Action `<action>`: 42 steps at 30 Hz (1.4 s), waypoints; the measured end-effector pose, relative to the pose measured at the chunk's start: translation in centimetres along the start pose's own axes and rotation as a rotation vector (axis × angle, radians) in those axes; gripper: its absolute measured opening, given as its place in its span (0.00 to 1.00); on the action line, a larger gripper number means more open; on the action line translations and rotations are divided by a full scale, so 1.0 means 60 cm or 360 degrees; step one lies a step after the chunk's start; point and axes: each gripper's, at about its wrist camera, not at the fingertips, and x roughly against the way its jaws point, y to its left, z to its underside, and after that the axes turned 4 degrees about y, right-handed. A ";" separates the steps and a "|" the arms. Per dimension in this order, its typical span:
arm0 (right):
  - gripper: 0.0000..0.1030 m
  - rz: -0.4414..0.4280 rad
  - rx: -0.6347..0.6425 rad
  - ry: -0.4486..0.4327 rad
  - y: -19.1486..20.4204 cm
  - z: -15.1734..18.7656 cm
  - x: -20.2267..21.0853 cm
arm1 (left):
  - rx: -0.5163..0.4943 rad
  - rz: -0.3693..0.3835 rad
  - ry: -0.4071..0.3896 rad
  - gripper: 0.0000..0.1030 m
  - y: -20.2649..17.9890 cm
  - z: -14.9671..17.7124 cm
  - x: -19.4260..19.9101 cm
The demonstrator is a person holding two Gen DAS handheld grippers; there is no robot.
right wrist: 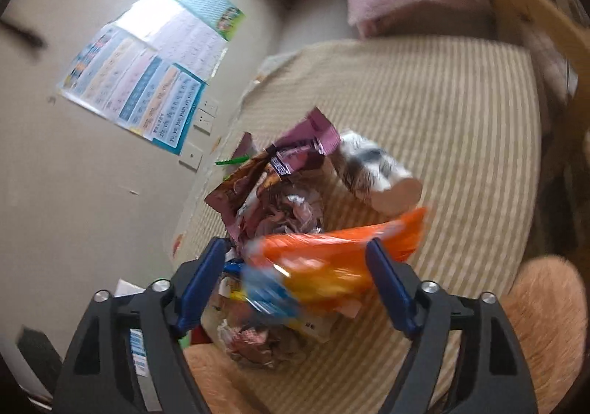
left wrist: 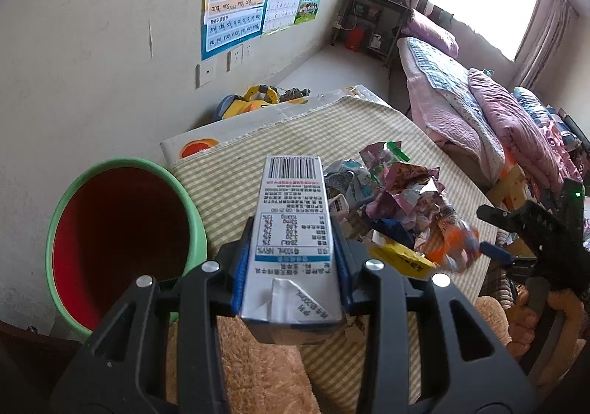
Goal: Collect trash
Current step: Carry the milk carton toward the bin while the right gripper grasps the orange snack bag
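Left gripper [left wrist: 291, 259] is clamped on a small milk carton [left wrist: 293, 229], blue pads pressing its two long side faces near the base end, barcode end pointing away; carton held above the striped cloth table [left wrist: 258, 141], just right of the red bin with green rim [left wrist: 121, 240], not yet over the mouth. Carton looks empty and light, stiff cardboard but crushable, waxy faces a bit slick, so a side squeeze on the flat faces is a fair hold. Right gripper [right wrist: 295, 285] has jaws spread wide, an orange snack bag [right wrist: 332, 259] lying between them, pads apparently not pressing it; view is blurred so contact is hard to judge. Bag is thin crinkly film, very light, slippery, collapses when pinched: best pinched across a bunched middle or a sealed edge. Remaining wrappers [left wrist: 398, 192] sit heaped mid-table, purple packets and a white roll-like piece [right wrist: 376, 174] just behind the bag
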 end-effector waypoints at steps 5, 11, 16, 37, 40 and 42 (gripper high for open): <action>0.82 0.0146 0.0055 -0.0009 0.009 0.011 0.006 | -0.0007 -0.0001 -0.0002 0.35 0.001 0.001 0.002; 0.85 0.0409 0.0220 -0.0122 -0.012 0.029 0.037 | -0.0003 -0.0004 0.0009 0.35 0.001 0.006 0.001; 0.87 0.0616 0.0294 -0.0115 -0.045 0.044 0.034 | -0.0018 0.0010 0.0038 0.35 -0.005 0.008 -0.007; 0.42 0.0360 0.0652 -0.0191 0.057 0.071 0.075 | 0.0029 -0.0046 0.0041 0.35 0.026 0.009 -0.008; 0.42 0.0273 0.0767 -0.0175 0.110 0.087 0.064 | 0.0081 -0.0092 0.0030 0.35 0.054 0.009 -0.004; 0.42 0.0207 0.0851 -0.0132 0.150 0.100 0.049 | 0.0114 -0.0131 0.0016 0.35 0.074 0.009 0.000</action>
